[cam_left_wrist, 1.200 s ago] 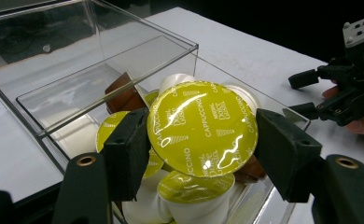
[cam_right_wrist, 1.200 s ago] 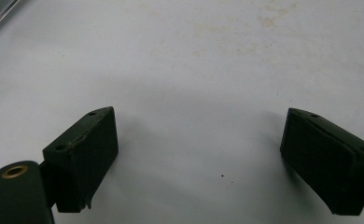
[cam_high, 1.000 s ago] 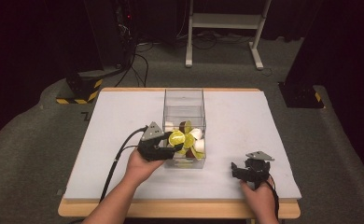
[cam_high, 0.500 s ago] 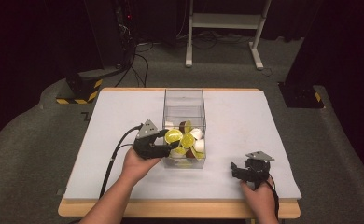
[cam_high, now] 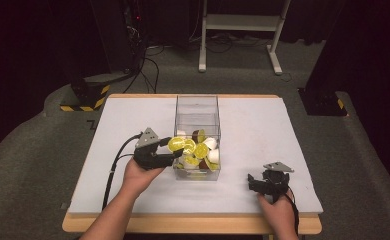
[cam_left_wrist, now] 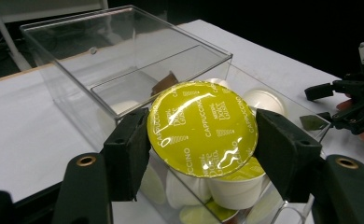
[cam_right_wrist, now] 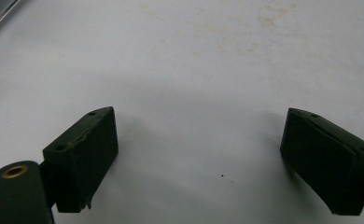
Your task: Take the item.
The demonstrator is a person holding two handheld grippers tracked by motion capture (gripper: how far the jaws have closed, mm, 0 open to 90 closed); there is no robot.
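The left gripper (cam_left_wrist: 201,140) has the yellow capsule (cam_left_wrist: 202,128) squarely between its fingers (cam_left_wrist: 126,151); one pad presses on each side of the foil lid, which faces the camera; the grip is closed on it; in the high view the capsule (cam_high: 175,144) hangs over the left wall of the clear box (cam_high: 197,107), near the middle of the surface (cam_high: 113,125), above the other capsules (cam_high: 203,152) piled inside; the right gripper (cam_high: 259,181) rests by the near right corner, fingers (cam_right_wrist: 84,149) spread wide with bare surface between them.
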